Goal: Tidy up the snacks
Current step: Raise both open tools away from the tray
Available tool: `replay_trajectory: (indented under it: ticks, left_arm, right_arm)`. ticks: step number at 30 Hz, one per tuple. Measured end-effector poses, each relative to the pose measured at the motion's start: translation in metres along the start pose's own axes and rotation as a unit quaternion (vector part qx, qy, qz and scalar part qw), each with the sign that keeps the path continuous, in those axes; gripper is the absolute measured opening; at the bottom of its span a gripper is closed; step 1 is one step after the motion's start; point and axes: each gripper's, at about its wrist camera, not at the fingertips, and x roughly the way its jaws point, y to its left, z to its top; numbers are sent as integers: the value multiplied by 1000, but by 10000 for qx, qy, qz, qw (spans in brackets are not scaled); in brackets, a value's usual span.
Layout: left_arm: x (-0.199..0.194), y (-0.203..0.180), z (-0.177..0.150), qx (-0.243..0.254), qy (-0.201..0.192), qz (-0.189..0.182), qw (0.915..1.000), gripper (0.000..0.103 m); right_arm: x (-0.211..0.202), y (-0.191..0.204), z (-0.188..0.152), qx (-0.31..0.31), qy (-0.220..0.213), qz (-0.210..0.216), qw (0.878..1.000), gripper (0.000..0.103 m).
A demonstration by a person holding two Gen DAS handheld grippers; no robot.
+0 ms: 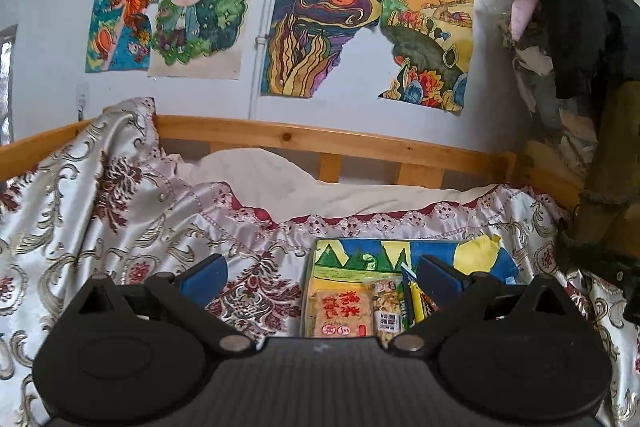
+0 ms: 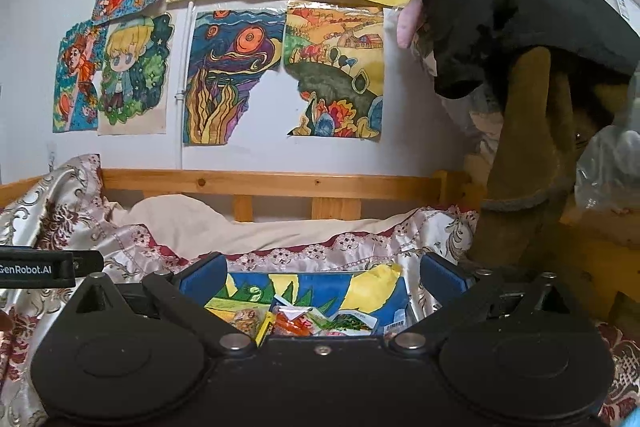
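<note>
A shallow box (image 1: 486, 261) lined with a colourful drawing lies on the patterned bedspread; it also shows in the right wrist view (image 2: 320, 283). Inside it, the left wrist view shows an orange rice-cracker packet (image 1: 340, 311), a mixed-nut packet (image 1: 387, 311) and a yellow-blue packet (image 1: 416, 301). The right wrist view shows several small snack packets (image 2: 304, 321) in the box. My left gripper (image 1: 320, 279) is open and empty, with its right finger over the box. My right gripper (image 2: 322, 277) is open and empty, straddling the box.
The silvery floral bedspread (image 1: 120, 211) covers the bed, with a wooden rail (image 1: 320, 141) behind it. Drawings are taped on the wall (image 1: 320, 27). Dark clothes hang on a rack at the right (image 2: 520, 47). The left gripper's body (image 2: 40, 269) shows at the right wrist view's left edge.
</note>
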Motion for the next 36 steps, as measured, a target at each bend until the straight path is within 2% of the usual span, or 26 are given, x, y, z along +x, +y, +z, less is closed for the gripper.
replay_trajectory:
  ticks: [6, 11, 24, 36]
  left_arm:
    - [-32, -2, -12, -20, -290, 177, 9994, 103]
    - [-53, -1, -18, -41, -376, 219, 9990, 103]
    - [-105, -3, -52, 174, -314, 256, 9990, 103]
    - [-139, -2, -68, 214, -326, 235, 9990, 103]
  right_arm:
    - [-25, -1, -4, 38, -29, 94, 9999, 102]
    - [-47, -2, -8, 44, -94, 157, 9998, 102]
    - [-94, -6, -26, 143, -10, 285, 9995, 102]
    - [-136, -1, -47, 148, 71, 370, 9992, 102]
